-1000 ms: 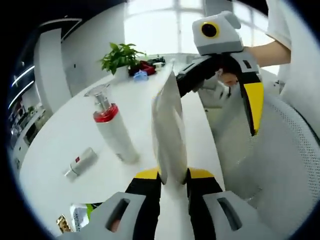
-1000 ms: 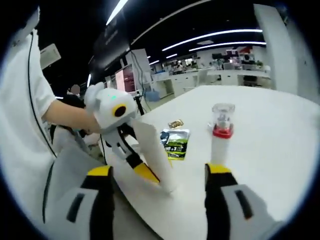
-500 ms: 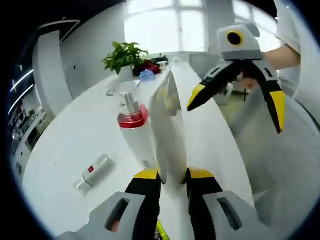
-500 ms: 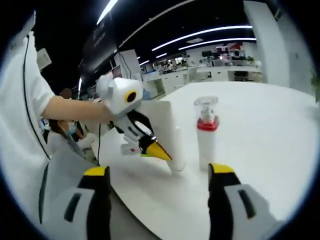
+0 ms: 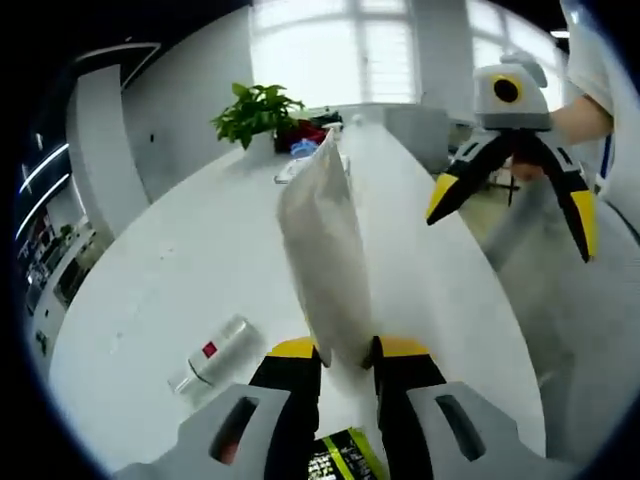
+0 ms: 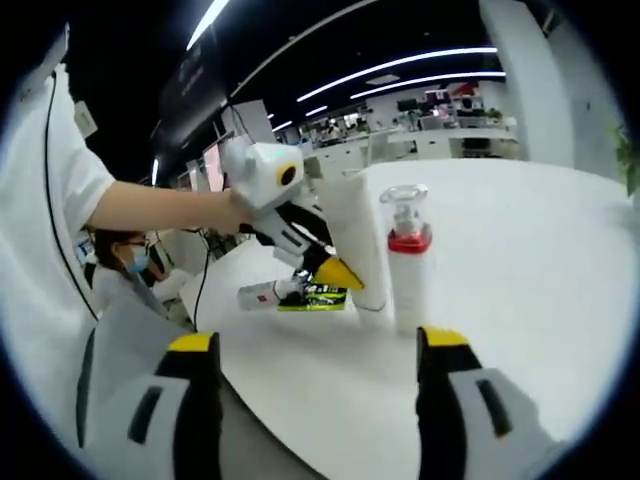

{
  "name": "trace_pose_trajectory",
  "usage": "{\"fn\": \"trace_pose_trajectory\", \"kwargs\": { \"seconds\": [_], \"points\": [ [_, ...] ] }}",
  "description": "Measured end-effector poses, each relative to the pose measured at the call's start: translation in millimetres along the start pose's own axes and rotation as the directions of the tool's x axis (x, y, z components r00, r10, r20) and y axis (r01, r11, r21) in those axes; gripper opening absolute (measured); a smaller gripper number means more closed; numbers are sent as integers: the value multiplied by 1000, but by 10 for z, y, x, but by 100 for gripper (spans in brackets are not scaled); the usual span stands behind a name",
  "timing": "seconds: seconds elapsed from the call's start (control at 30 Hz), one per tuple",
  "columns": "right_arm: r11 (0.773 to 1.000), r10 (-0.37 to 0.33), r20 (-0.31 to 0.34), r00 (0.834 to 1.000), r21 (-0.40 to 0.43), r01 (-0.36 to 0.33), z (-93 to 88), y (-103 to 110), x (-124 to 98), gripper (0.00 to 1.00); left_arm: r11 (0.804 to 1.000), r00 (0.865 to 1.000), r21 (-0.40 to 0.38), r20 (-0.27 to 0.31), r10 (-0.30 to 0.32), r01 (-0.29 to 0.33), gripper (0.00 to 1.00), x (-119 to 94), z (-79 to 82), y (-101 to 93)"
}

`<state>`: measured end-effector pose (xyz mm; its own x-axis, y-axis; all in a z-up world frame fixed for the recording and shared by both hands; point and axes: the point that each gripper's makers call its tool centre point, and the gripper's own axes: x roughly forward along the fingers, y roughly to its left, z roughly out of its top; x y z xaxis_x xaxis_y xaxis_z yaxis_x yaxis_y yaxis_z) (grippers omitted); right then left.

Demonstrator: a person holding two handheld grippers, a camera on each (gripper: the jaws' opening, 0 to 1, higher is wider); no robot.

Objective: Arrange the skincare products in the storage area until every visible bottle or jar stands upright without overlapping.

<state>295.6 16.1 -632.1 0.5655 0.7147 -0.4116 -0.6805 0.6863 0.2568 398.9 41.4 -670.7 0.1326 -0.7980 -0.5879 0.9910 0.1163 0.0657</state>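
White tube [image 5: 325, 260] in left gripper [image 5: 345, 350]

The left gripper view looks forward along its own jaws from just above the white table [image 5: 180, 260], facing down the table's length toward bright windows and a potted plant [image 5: 255, 110] at the upper centre of the frame. It sits very near a white tube [image 5: 325, 260] that rises up the middle. The right gripper view looks from off the table's edge, across the table toward a dark office with ceiling light strips, standing farther back. Both views share the table, the white tube [image 6: 355, 240], and a small tube lying flat [image 5: 212, 355] [image 6: 262, 293]. Each view shows the other gripper: the right gripper [image 5: 510, 205] at the upper right of the left gripper view, the left gripper [image 6: 335, 270] left of centre in the right gripper view.
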Motion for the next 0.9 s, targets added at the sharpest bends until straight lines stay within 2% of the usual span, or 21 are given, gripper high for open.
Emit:
{"fn": "trace_pose_trajectory", "kwargs": {
  "seconds": [0.27,0.53,0.67,0.9],
  "points": [
    [1000,-1,-1,1000,6,1,-19,-30,-7,80,1000,1000,0,1,10,-10,17,31,11,91],
    [1000,10,-7,1000,7,-9,-22,-48,8,80,1000,1000,3,4,3,-3,18,44,18,97],
    [1000,19,-8,1000,1,-19,-8,-57,31,81,1000,1000,-1,12,8,-8,23,37,46,108],
    [999,36,-14,999,-6,-36,-4,-52,62,81,999,999,-13,-5,33,-33,27,-27,28,112]
  ]
}}
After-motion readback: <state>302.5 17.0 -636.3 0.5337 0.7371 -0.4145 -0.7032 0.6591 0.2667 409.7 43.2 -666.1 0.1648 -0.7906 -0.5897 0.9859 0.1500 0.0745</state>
